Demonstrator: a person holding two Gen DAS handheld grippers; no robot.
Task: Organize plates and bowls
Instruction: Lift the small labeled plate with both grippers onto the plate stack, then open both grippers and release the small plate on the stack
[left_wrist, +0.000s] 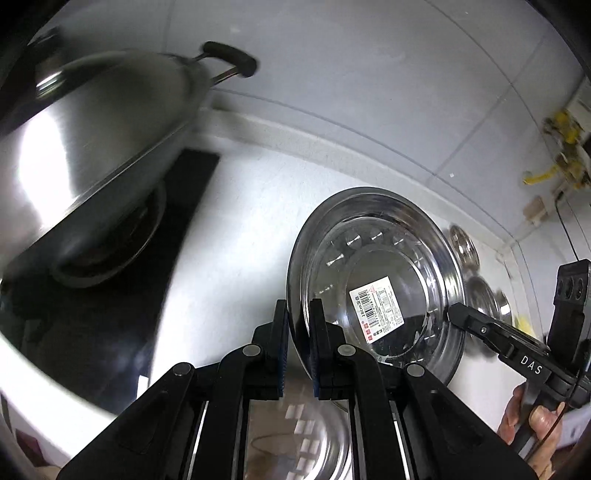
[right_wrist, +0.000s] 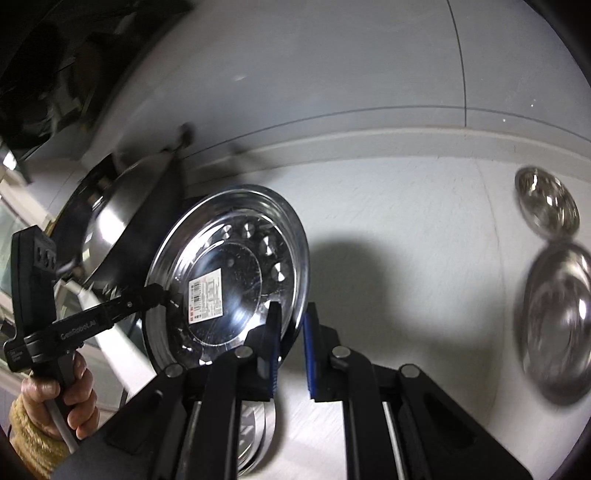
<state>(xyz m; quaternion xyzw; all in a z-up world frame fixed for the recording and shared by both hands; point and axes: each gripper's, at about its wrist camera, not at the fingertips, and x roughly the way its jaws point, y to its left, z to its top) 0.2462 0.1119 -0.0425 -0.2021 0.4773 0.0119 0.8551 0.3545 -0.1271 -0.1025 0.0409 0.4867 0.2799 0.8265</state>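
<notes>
A steel plate (left_wrist: 376, 273) with a white barcode sticker (left_wrist: 376, 310) is held tilted above the white counter, and it also shows in the right wrist view (right_wrist: 236, 273). My left gripper (left_wrist: 299, 325) is shut on the plate's near rim. My right gripper (right_wrist: 291, 332) is shut on the opposite rim, and it shows in the left wrist view (left_wrist: 452, 312) at the plate's right edge. Another steel dish (right_wrist: 255, 435) lies on the counter below the held plate.
A covered steel wok (left_wrist: 96, 147) sits on a black stove (left_wrist: 122, 295) at the left. Two more steel dishes (right_wrist: 546, 199) (right_wrist: 557, 317) lie on the counter (right_wrist: 406, 229) to the right. A tiled wall (left_wrist: 369, 74) stands behind, with a yellow gas valve (left_wrist: 561, 147) far right.
</notes>
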